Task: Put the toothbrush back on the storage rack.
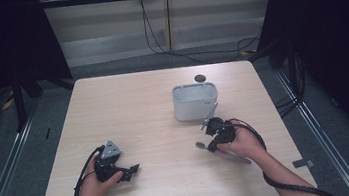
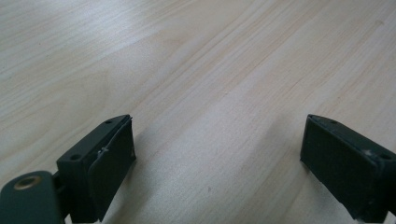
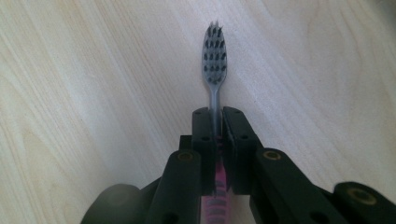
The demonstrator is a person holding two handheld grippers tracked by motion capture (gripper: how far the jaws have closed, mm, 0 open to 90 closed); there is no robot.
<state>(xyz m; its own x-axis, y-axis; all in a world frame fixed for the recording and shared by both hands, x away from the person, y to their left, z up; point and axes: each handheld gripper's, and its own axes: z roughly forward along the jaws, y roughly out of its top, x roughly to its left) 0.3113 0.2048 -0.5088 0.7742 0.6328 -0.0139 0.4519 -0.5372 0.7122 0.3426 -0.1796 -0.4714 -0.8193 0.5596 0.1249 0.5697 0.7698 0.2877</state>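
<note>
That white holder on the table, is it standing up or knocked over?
Upright. In the high view the white holder stands on its base on the table, its open compartments facing up. What is inside cannot be told.

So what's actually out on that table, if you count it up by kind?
Toothbrush, grey head, pink handle, clamped in the right gripper: 1
White holder tub: 1
Small dark round disc behind the tub, too small to identify: 1
Hand-held grippers, counting the open left gripper: 2
Total: 5

My high view looks down on the whole table [image 1: 153, 105]; both gripper views skim its wood (very close).
</note>
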